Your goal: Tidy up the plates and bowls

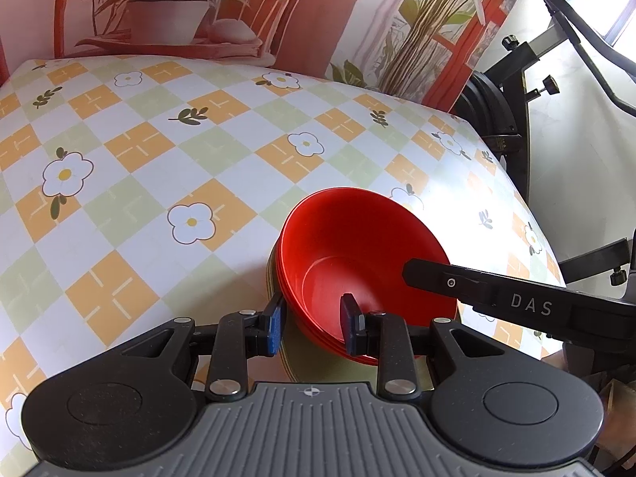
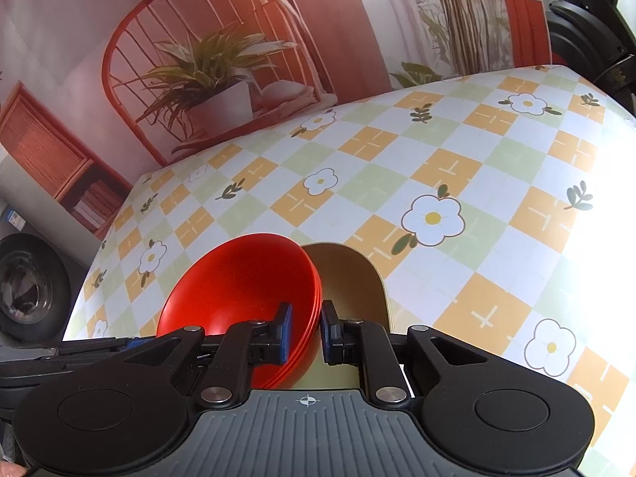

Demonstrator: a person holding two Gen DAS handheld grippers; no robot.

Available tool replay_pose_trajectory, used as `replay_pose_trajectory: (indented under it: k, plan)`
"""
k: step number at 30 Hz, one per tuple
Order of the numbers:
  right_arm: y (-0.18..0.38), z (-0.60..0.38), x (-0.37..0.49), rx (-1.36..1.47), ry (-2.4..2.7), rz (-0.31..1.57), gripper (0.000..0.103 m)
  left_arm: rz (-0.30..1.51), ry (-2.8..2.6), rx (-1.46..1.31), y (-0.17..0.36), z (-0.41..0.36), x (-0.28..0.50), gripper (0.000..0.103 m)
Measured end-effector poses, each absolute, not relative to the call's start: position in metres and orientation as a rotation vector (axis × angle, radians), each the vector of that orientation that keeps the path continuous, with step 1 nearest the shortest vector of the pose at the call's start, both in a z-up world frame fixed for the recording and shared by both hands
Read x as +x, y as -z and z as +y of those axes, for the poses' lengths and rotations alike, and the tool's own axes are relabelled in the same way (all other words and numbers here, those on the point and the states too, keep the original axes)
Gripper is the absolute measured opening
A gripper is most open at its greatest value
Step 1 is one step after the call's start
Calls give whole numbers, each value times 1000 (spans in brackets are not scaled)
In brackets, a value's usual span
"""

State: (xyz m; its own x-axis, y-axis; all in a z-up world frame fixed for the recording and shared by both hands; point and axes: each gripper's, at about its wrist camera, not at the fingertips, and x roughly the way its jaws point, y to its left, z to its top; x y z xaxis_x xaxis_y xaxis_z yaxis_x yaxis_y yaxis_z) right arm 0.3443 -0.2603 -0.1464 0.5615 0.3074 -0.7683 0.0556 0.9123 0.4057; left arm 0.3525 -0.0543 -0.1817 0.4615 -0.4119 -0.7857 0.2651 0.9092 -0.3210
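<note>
A nested stack of red bowls sits over a pile of olive-tan plates near the table's right edge. My left gripper straddles the stack's near rim, one blue pad outside and the other inside, closed on the wall. In the right wrist view the red bowls lean beside the plates. There my right gripper pinches the layered rims, with its left pad inside the bowl. One of its black fingers, marked DAS, shows at the bowls' right side in the left wrist view.
A checked tablecloth with flowers covers the table. A printed backdrop of plants stands behind it. A black metal frame stands past the right edge, and a tyre lies beyond the left edge.
</note>
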Motion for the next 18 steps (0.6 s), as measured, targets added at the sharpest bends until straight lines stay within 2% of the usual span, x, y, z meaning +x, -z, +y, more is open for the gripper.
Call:
replay_pose_trajectory:
  k: [18]
  plan:
    - [142,-263,336,408,-147,957,15,990,380,-137,176,-52,346,30]
